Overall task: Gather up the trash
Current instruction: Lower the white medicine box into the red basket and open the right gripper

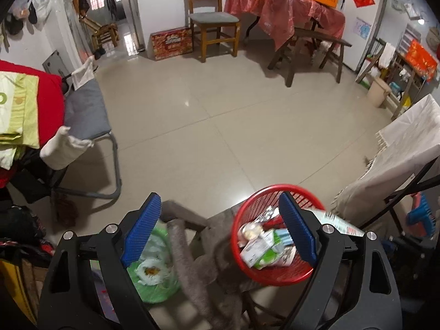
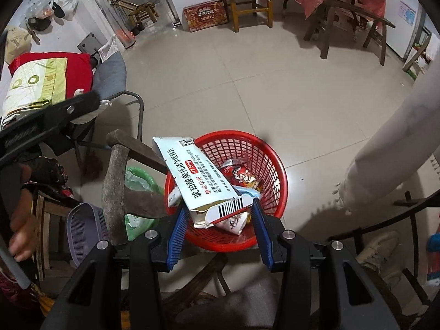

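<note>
The right gripper (image 2: 220, 217) clasps a flattened medicine carton (image 2: 202, 177) over the red basket (image 2: 264, 148), which already holds wrappers; releasing it looks next. The carton reads "47.5mg" (beside Chinese print and a barcode). The left gripper (image 1: 217, 233) hangs spread, holding nothing.

One red basket (image 2: 271, 162), one white medicine box (image 2: 202, 178), one green bag (image 1: 154, 269), two grippers: left (image 1: 220, 233), right (image 2: 220, 233); one wooden chair (image 1: 213, 19), one bench (image 1: 310, 46).
</note>
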`<state>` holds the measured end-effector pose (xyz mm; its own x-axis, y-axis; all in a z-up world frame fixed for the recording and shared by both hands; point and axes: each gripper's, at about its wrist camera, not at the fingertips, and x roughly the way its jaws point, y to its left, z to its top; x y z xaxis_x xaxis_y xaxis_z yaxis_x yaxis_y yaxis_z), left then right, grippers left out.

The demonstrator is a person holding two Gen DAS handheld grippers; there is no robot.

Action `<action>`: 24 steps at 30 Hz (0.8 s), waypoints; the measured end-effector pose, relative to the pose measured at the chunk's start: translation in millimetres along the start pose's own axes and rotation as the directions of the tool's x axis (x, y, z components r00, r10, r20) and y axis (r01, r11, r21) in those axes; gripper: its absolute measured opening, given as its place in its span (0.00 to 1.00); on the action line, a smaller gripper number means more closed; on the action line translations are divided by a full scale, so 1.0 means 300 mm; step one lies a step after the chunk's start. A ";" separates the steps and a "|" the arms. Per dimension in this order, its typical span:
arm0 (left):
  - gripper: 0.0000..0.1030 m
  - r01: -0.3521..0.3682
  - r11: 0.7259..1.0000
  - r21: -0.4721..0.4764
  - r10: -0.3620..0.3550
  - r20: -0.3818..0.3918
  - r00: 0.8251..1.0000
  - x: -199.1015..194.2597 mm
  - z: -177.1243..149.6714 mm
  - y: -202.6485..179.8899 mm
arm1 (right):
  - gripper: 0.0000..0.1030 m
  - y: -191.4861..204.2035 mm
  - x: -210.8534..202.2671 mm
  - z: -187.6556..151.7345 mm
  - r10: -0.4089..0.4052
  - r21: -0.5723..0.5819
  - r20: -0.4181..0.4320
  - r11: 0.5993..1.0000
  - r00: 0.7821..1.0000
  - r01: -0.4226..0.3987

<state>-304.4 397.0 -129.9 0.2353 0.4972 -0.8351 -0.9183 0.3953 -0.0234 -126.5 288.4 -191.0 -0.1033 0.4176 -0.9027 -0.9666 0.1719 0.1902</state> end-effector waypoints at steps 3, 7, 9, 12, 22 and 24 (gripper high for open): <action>0.82 0.001 0.999 -0.046 -0.003 -0.041 0.999 -0.028 -0.014 0.054 | 0.44 0.000 0.026 0.020 0.010 -0.010 0.001 1.000 1.000 -0.010; 0.82 -0.027 0.997 -0.077 0.022 -0.070 0.997 -0.065 -0.040 0.095 | 0.44 0.001 0.108 0.042 -0.035 -0.037 -0.014 0.999 0.999 0.035; 0.82 -0.028 0.996 -0.084 0.022 -0.073 0.997 -0.074 -0.052 0.094 | 0.44 -0.021 0.149 0.039 -0.051 -0.031 -0.027 0.998 0.998 0.050; 0.82 -0.011 0.998 -0.066 0.006 -0.078 0.997 -0.069 -0.069 0.060 | 0.46 -0.055 0.221 0.045 -0.090 -0.005 -0.043 0.996 0.995 0.090; 0.82 0.044 0.998 0.041 -0.038 -0.123 0.992 -0.013 -0.143 -0.045 | 0.52 -0.078 0.075 -0.015 -0.115 0.042 -0.018 0.992 0.993 0.115; 0.82 0.047 0.997 0.063 -0.039 -0.120 0.992 -0.013 -0.145 -0.052 | 0.57 -0.049 -0.018 -0.012 -0.127 0.018 0.028 0.992 0.991 0.127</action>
<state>-304.9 355.4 -150.2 0.2313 0.3848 -0.8935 -0.8844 0.4658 -0.0283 -112.6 280.3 -190.3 0.0274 0.4173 -0.9084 -0.9675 0.2394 0.0808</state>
